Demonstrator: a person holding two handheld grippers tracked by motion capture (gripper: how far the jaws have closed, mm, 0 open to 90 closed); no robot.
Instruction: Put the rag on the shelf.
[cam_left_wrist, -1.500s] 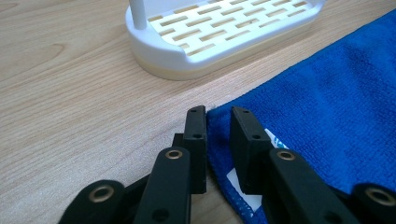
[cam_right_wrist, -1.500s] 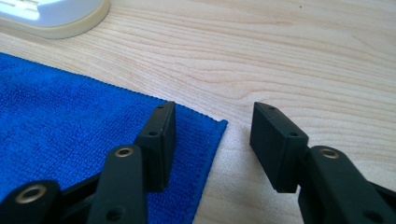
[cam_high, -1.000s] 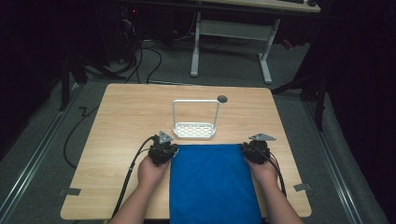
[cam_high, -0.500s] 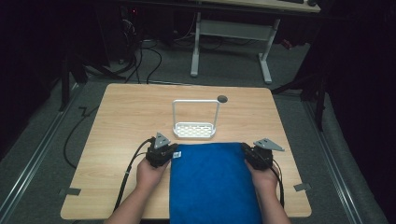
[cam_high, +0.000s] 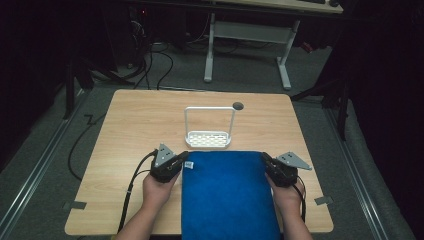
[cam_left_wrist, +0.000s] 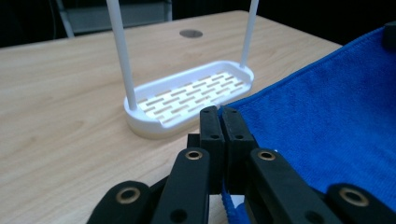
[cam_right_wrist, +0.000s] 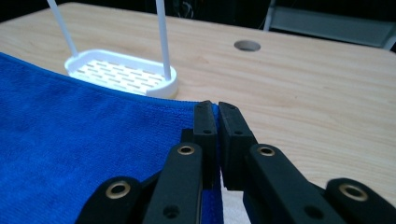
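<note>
A blue towel (cam_high: 227, 197) lies on the near half of the wooden table (cam_high: 140, 115) and hangs over its front edge. My left gripper (cam_high: 186, 164) is shut on the towel's far left corner (cam_left_wrist: 261, 116), with the pads pressed together over the hem. My right gripper (cam_high: 263, 161) is shut on the far right corner (cam_right_wrist: 140, 135); its jaws have just been closing on the cloth. Just beyond the towel's far edge stands a white slotted rack (cam_high: 209, 140) with a tall wire hoop.
A round cable hole (cam_high: 238, 105) sits in the tabletop behind the rack. Black cables trail from both grippers, the left one over the table's front left edge (cam_high: 131, 190). A white desk frame (cam_high: 245, 45) stands on the floor beyond the table.
Both hands have drawn slightly toward the near edge and risen, lifting the towel's far corners. The right jaws have drawn closer together on the cloth.
</note>
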